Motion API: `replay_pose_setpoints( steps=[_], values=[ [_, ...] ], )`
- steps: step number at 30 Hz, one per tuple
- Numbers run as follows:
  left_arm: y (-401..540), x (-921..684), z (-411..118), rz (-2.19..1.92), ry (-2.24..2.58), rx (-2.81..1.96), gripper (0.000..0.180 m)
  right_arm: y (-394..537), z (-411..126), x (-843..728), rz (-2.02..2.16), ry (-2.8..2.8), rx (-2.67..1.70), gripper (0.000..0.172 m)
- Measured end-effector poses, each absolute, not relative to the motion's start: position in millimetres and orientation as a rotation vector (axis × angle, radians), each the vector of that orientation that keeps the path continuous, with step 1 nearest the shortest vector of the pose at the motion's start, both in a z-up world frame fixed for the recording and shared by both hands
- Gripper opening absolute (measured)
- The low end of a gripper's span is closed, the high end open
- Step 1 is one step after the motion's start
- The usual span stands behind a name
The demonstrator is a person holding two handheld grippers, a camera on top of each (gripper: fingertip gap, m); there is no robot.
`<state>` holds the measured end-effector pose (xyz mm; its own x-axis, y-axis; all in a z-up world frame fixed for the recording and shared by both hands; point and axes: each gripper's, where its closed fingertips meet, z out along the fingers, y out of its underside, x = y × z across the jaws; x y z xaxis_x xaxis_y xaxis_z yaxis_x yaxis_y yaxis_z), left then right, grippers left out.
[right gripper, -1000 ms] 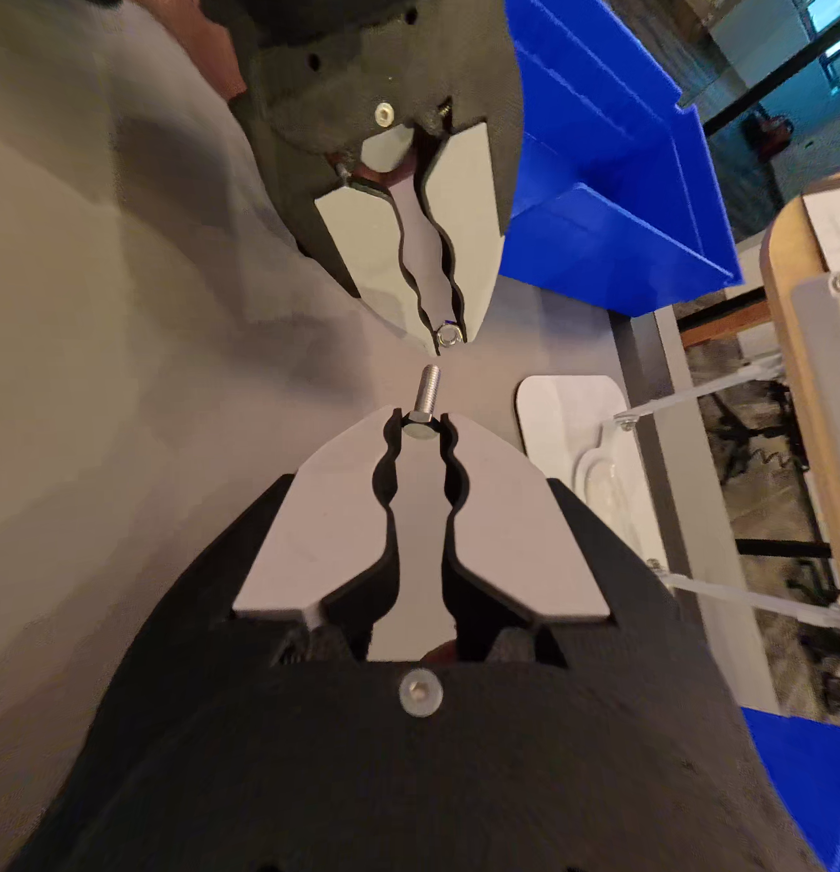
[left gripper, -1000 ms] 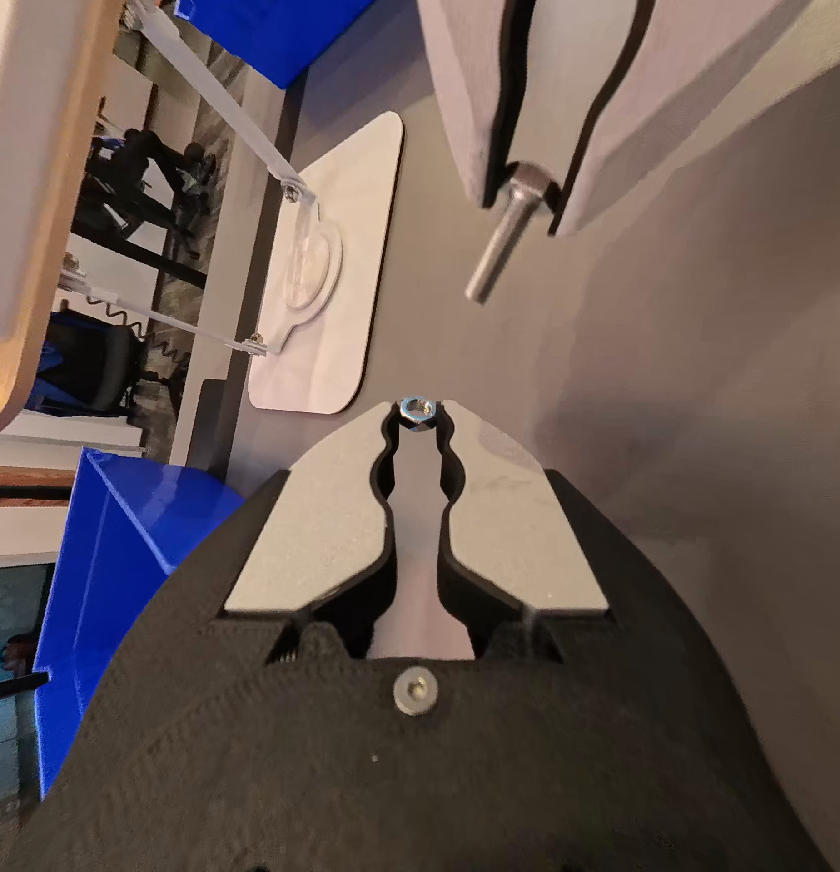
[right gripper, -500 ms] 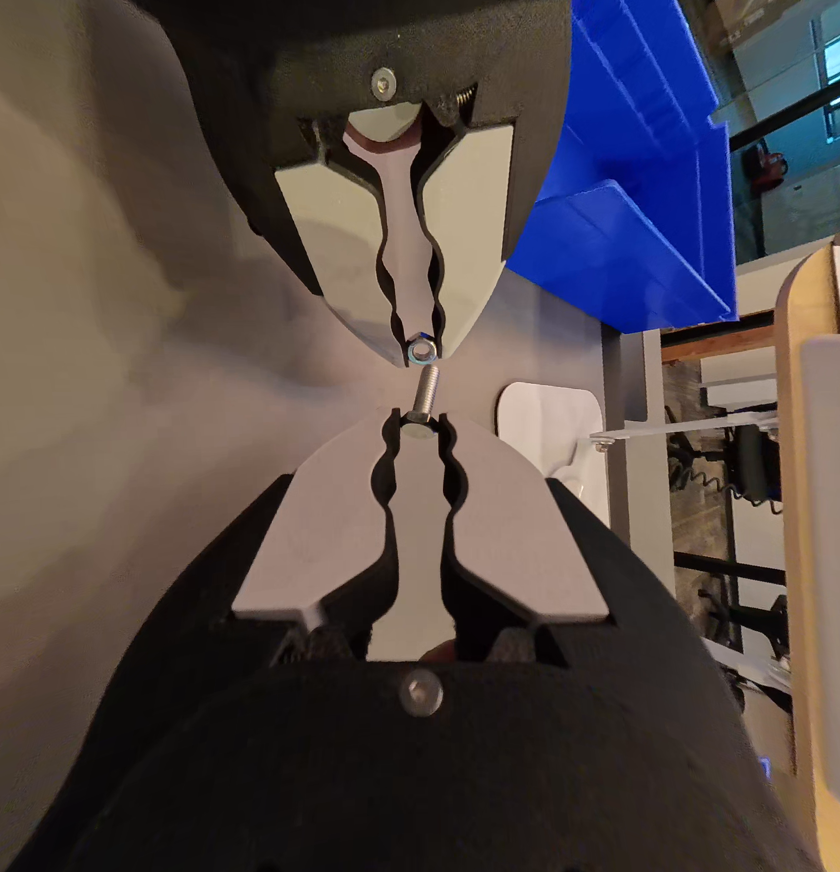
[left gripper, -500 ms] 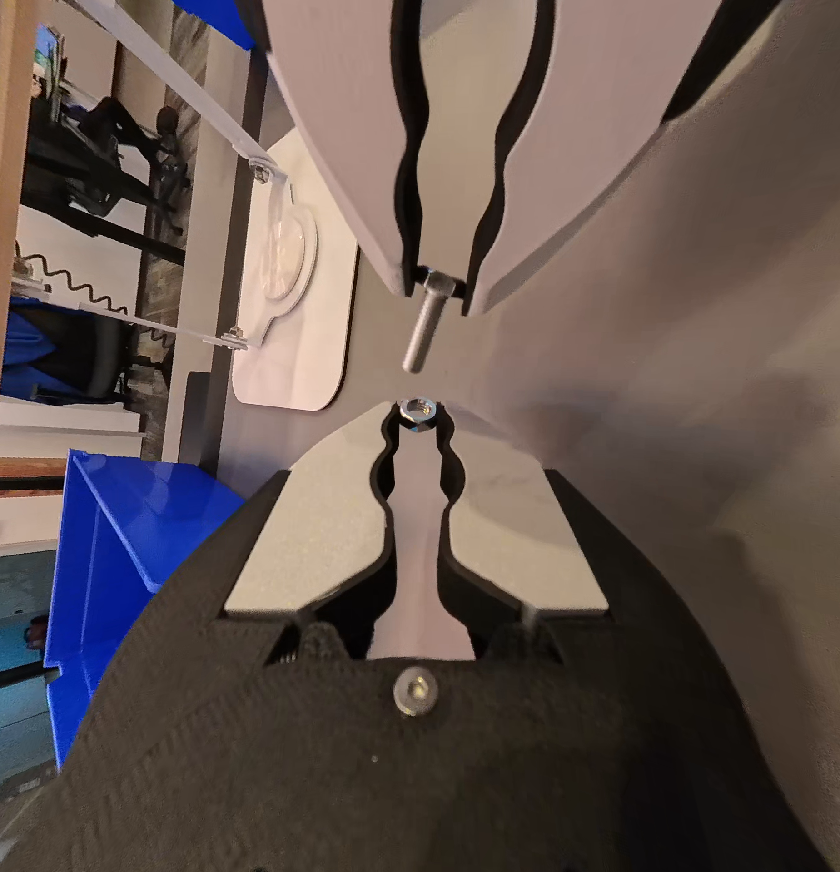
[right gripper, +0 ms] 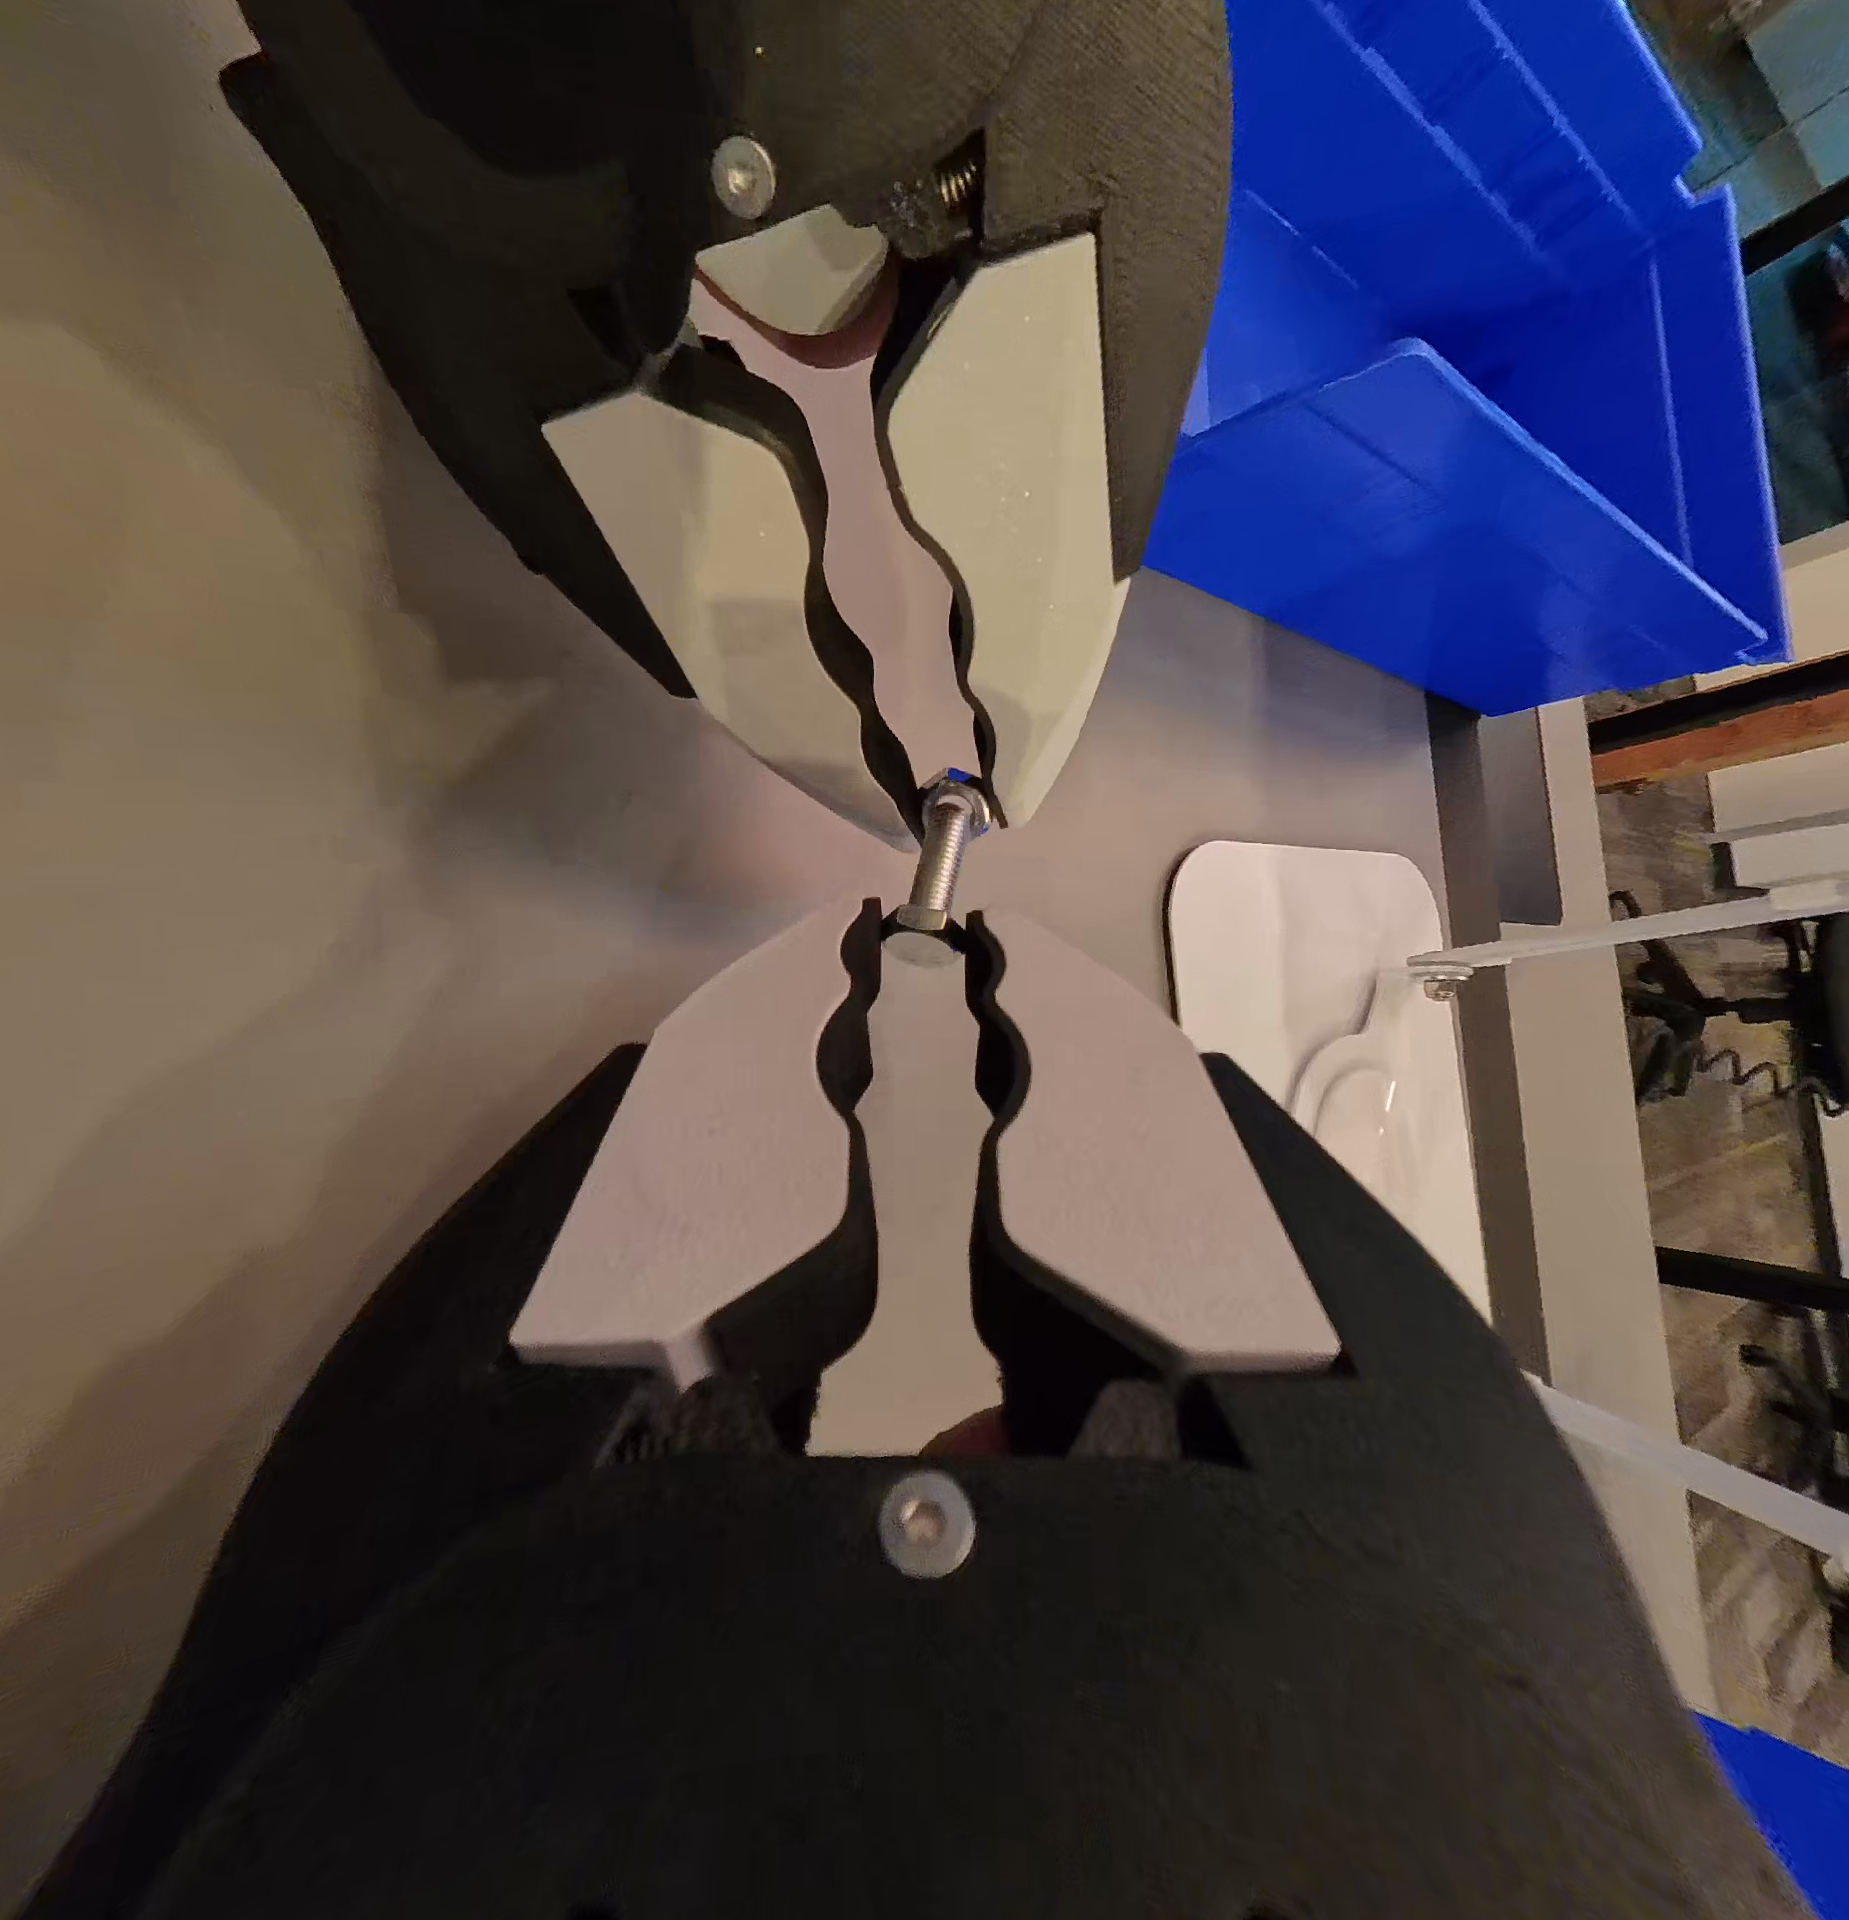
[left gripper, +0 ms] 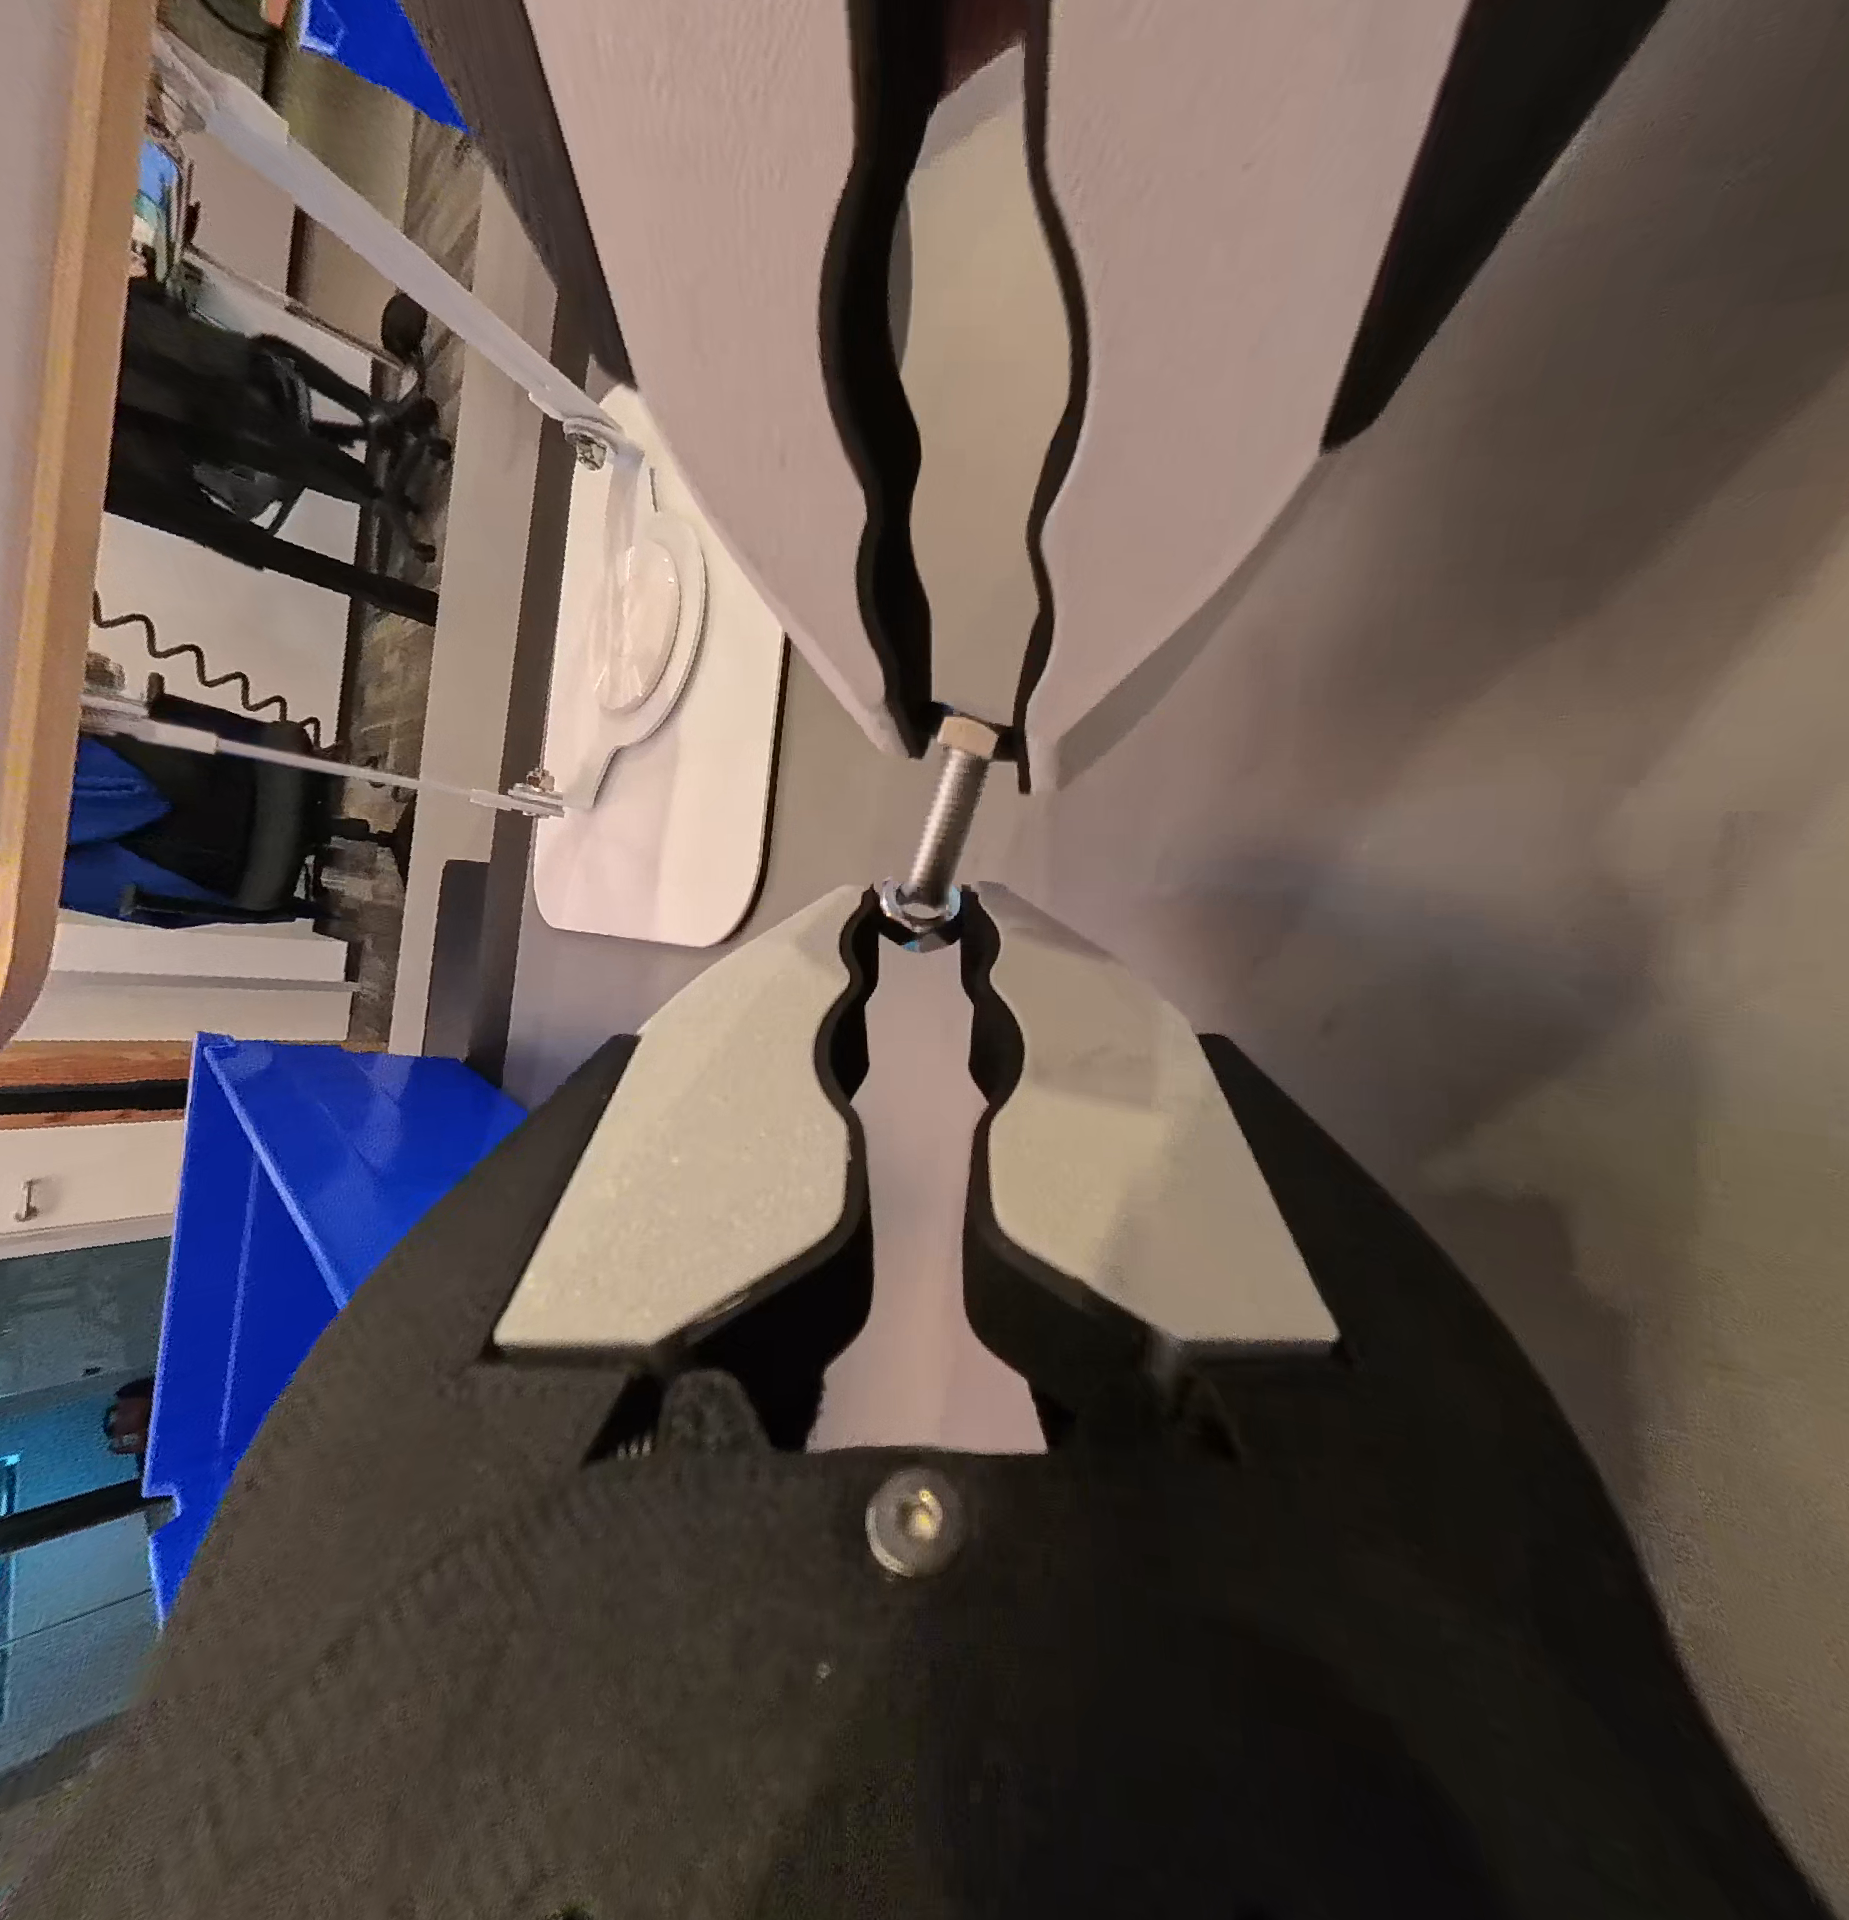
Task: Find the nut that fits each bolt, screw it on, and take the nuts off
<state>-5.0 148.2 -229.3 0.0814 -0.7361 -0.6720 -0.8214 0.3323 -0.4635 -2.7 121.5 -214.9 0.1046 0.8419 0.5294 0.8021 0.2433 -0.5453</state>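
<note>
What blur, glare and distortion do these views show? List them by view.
Left wrist view: the far hand-held gripper is smeared, the nut sharp with bright glints, the desk edge bowed. Right wrist view: warm dim light, soft shadows on the table, the bolt crisp.

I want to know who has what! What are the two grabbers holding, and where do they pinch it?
The left gripper pinches a small silver nut by its sides. The right gripper pinches a silver bolt by its head.
</note>
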Motion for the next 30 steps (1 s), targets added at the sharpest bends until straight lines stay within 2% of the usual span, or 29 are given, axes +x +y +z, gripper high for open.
replay_pose_setpoints(
  steps=[30],
  values=[
    [151.5, -5.6, -221.4, 0.312, 1.651, -1.353, 0.014, 122.7, -221.5, -2.5, 0.572, -1.404, -1.933, 0.015]
  ],
)
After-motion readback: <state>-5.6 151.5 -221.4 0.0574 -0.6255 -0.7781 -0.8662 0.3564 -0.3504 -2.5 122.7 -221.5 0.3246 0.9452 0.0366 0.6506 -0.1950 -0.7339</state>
